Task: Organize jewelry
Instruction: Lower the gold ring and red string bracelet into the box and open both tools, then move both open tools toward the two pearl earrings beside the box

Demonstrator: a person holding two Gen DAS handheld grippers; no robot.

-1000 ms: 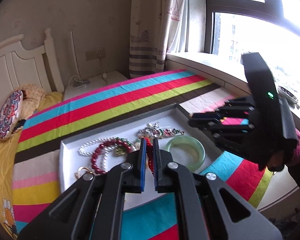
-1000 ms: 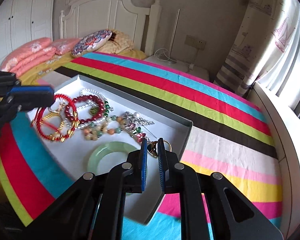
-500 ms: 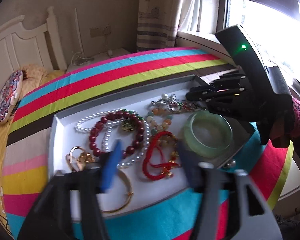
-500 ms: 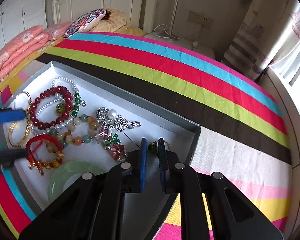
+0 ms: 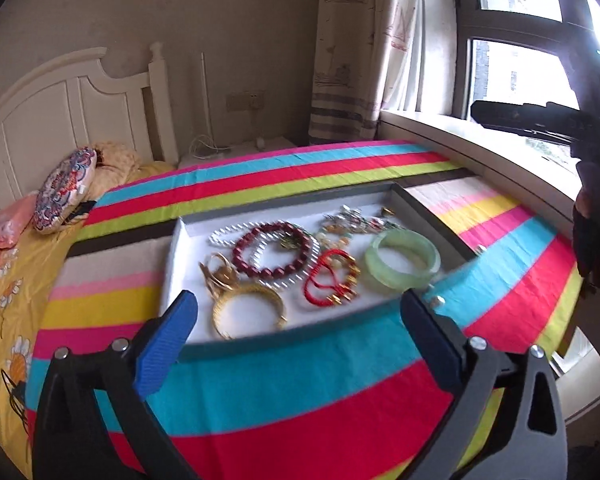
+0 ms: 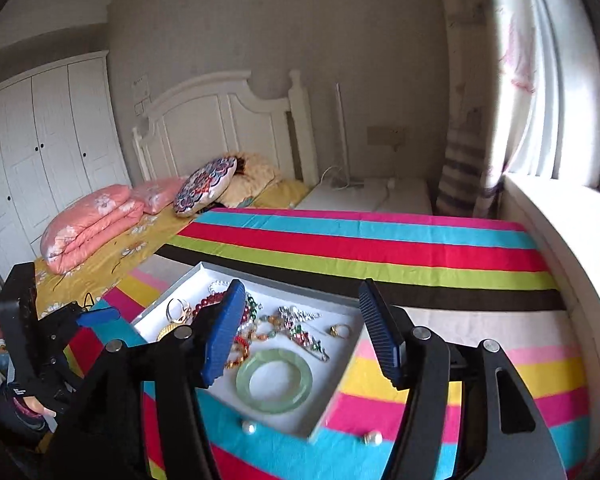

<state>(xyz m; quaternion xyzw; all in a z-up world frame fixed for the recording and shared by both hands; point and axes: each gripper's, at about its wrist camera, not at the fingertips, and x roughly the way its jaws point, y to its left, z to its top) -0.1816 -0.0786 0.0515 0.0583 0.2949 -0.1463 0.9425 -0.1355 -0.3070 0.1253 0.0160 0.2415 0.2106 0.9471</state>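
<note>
- Daylight enters from the window (image 5: 516, 68) on the right — panes blown out to white glare in the left wrist view.
- The curtain (image 6: 540, 92) is overexposed and soft in the right wrist view.
- Walls stay dim and grey; the striped bedspread (image 5: 300, 380) is evenly lit, its colours saturated.
- Fisheye bending curves every edge — corners vignette to black.
- Slight motion blur softens the jewelry tray (image 5: 180, 248).
</note>
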